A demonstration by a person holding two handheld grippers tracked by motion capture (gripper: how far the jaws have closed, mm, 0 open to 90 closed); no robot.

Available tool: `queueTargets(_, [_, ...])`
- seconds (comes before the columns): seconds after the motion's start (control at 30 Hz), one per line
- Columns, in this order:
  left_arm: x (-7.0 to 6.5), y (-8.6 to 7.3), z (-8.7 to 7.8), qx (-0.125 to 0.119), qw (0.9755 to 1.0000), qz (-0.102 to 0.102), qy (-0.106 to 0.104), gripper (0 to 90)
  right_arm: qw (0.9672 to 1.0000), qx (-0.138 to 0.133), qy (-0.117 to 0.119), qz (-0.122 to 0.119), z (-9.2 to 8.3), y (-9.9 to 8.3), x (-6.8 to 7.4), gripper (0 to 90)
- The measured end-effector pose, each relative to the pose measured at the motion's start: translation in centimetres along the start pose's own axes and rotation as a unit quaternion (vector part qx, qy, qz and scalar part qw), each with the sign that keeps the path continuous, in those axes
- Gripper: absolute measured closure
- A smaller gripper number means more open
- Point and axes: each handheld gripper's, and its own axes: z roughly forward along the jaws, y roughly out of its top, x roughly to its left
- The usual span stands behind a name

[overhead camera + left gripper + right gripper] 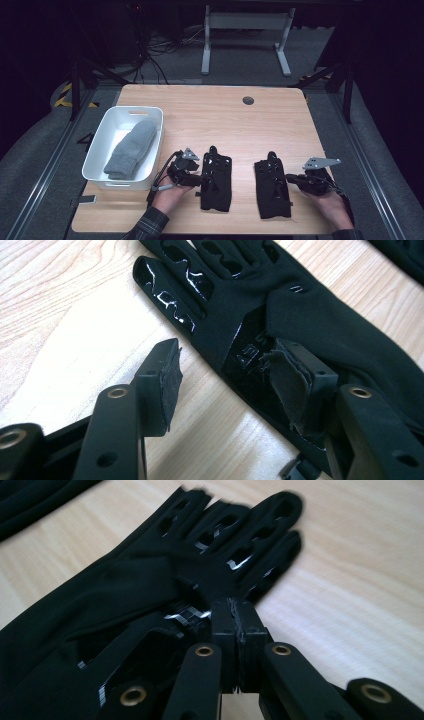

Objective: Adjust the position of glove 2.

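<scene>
Two black gloves with glossy printed patches lie flat, side by side, near the table's front edge: the left glove (216,177) (300,305) and the right glove (272,182) (125,595). My left gripper (200,179) (230,380) is at the left glove's left edge. Its jaws stand apart, one pad over bare wood and the other over the glove, neither pressing on it. My right gripper (289,177) (235,615) is at the right glove's right edge with its jaws together. Its tips touch the glove's edge; I cannot tell whether cloth is pinched.
A white bin (100,145) at the left holds a folded grey knit piece (131,149). A round cable hole (248,100) sits near the table's far edge. Bare wood lies beyond the gloves. A desk frame and cables stand on the floor behind.
</scene>
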Motion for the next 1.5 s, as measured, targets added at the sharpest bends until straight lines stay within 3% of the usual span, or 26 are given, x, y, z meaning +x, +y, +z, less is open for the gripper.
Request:
queueTargets(0.27, [-0.1, 0.1, 0.7, 0.009, 0.9999, 0.004, 0.002, 49.3, 0.9997, 0.009, 0.020, -0.013, 0.7, 0.2, 0.9, 90.0])
queueTargets(0.47, [-0.2, 0.1, 0.7, 0.012, 0.9999, 0.008, 0.001, 57.8, 0.9990, 0.010, 0.036, -0.022, 1.5, 0.8, 1.8, 90.0])
queueTargets(0.87, [-0.6, 0.2, 0.4, 0.022, 0.9990, 0.005, -0.038, 84.5, 0.9976, 0.010, 0.055, -0.041, 2.1, 1.5, 3.3, 90.0])
queueTargets(1.0, [-1.2, 0.1, 0.1, 0.022, 0.9987, 0.008, -0.045, 86.5, 0.9973, 0.010, 0.059, -0.043, 2.1, 1.6, 3.5, 90.0])
queueTargets(1.23, [-1.2, 0.4, 0.0, -0.002, 0.9974, -0.012, -0.071, 87.2, 0.9959, 0.006, 0.074, -0.052, 2.3, 1.9, 4.4, 90.0])
queueTargets(1.5, [-1.0, 0.7, -0.4, -0.014, 0.9930, -0.027, -0.114, 87.2, 0.9944, 0.016, 0.083, -0.063, 3.2, 2.3, 5.1, 90.0])
